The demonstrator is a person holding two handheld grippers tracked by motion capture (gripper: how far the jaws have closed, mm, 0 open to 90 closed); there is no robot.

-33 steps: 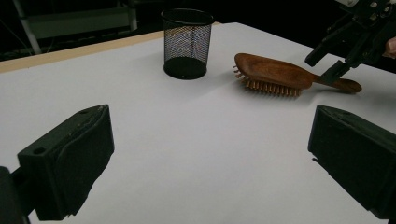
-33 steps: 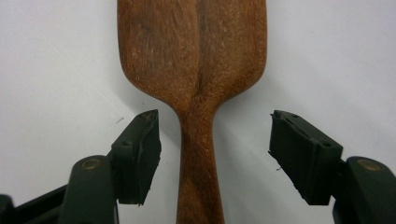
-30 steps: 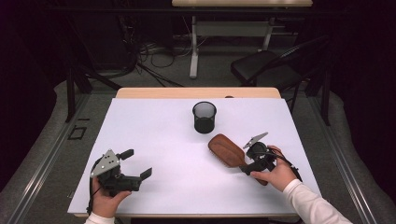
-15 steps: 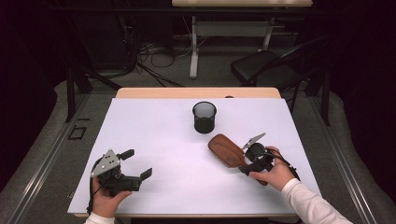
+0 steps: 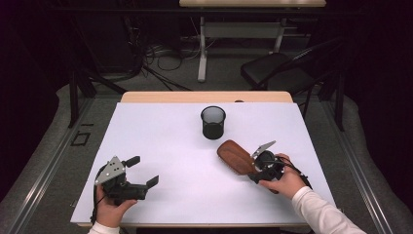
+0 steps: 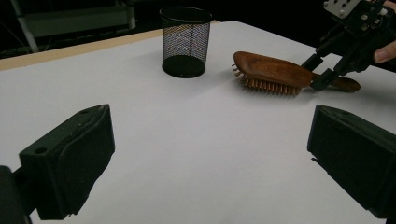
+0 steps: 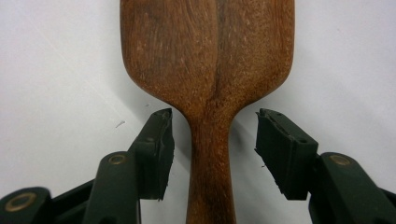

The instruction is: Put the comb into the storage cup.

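Wooden hairbrush [image 5: 237,156] handle between closing right claw [image 7: 212,140], unclamped; mesh cup [image 5: 213,122] near; left claw [image 5: 145,171] released.

Camera layout: one fixed overhead, two gripper-mounted.
High view looks forward and down over the table [image 5: 160,146]; left gripper view looks low toward the far right; right gripper view sits close above the brush [image 7: 208,60], which all three views share.

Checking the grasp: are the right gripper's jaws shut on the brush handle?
Not yet: right gripper jaws, closing, straddle the brush handle with gaps.
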